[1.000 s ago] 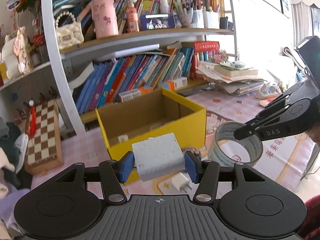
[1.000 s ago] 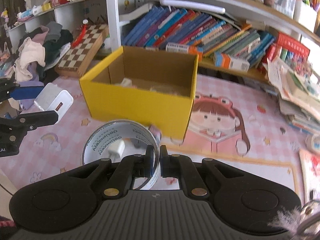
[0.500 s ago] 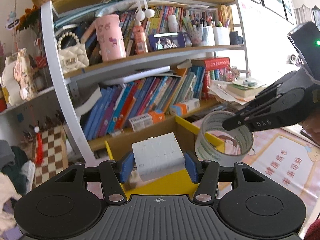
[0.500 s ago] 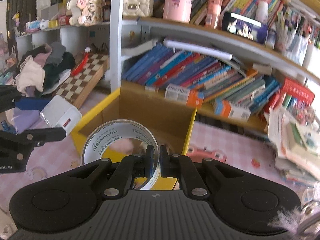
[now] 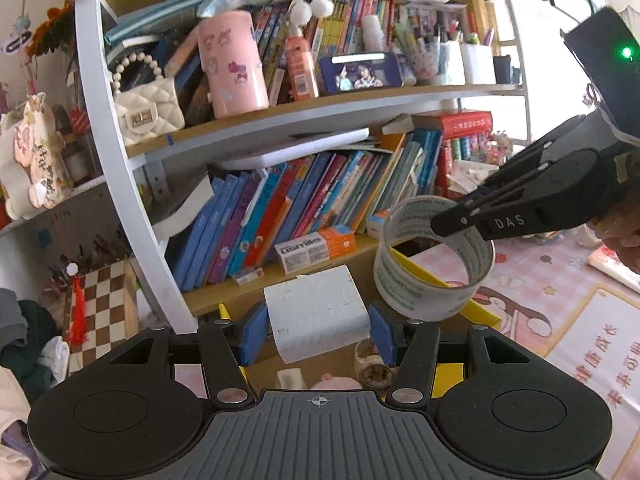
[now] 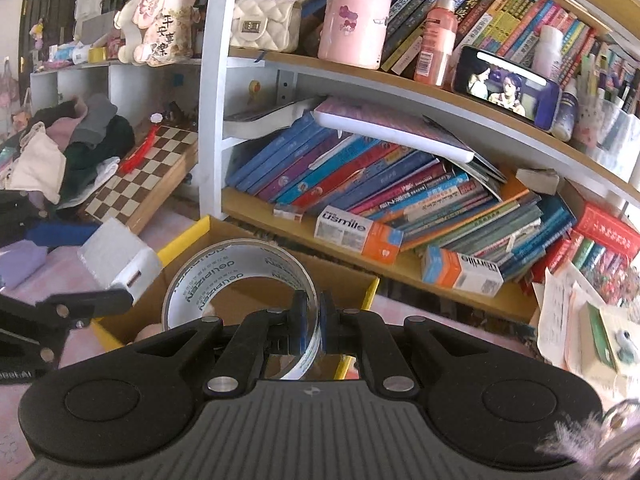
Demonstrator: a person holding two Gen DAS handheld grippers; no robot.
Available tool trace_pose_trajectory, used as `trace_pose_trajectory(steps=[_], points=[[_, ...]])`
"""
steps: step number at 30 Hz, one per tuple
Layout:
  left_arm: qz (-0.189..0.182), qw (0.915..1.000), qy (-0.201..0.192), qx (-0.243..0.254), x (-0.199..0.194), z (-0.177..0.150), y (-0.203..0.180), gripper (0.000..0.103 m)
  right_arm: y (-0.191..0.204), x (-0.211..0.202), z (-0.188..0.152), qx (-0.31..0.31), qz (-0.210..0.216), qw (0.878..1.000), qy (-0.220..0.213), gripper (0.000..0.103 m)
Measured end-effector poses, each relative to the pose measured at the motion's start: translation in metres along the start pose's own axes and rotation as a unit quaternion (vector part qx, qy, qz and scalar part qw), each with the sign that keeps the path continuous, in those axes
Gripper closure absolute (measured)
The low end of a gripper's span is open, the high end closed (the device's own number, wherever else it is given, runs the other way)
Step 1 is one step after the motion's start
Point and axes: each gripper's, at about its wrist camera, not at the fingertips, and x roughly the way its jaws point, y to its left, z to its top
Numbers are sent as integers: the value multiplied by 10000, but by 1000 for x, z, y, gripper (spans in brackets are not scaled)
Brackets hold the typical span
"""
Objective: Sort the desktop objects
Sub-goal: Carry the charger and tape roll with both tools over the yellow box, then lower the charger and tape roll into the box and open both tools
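My left gripper (image 5: 316,330) is shut on a white charger block (image 5: 316,316), its blue pads pressing both sides. Under it lies the open yellow cardboard box (image 5: 478,314), with small items showing inside. My right gripper (image 6: 314,320) is shut on the wall of a clear tape roll (image 6: 240,276), which hangs above the yellow box (image 6: 188,240). In the left wrist view the tape roll (image 5: 432,272) hangs from the right gripper (image 5: 450,224), just right of the charger. The right wrist view shows the charger (image 6: 120,260) at the left, over the box's left corner.
A bookshelf (image 6: 400,200) packed with books stands right behind the box. A chessboard (image 6: 148,176) leans at the left beside a pile of clothes (image 6: 60,148). Stacked papers (image 6: 580,300) lie at the right on the pink mat (image 5: 560,280). A person's hand (image 5: 624,232) holds the right gripper.
Both grippers moved forward and upward with their loads. The yellow box, first ahead of them, now lies beneath them, and the bookshelf is much closer. Both grips are unchanged.
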Motion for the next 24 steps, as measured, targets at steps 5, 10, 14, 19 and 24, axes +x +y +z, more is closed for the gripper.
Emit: trace_pose_trajectory(steps=[5, 10, 14, 19, 24], points=[[84, 9998, 171, 13, 25, 2, -1, 50, 0, 25, 8, -252, 0, 9997, 6, 97], [124, 9993, 358, 67, 44, 0, -2, 50, -3, 53, 9, -381, 75, 9991, 163, 97], [119, 9985, 533, 81, 57, -4, -2, 50, -5, 73, 8, -413, 150, 9987, 270, 97], [75, 9973, 724, 56, 72, -8, -2, 49, -3, 96, 9, -570, 231, 9974, 379, 97], [47, 9952, 978, -59, 91, -13, 2, 50, 1, 124, 12, -849, 255, 9946, 533, 97]])
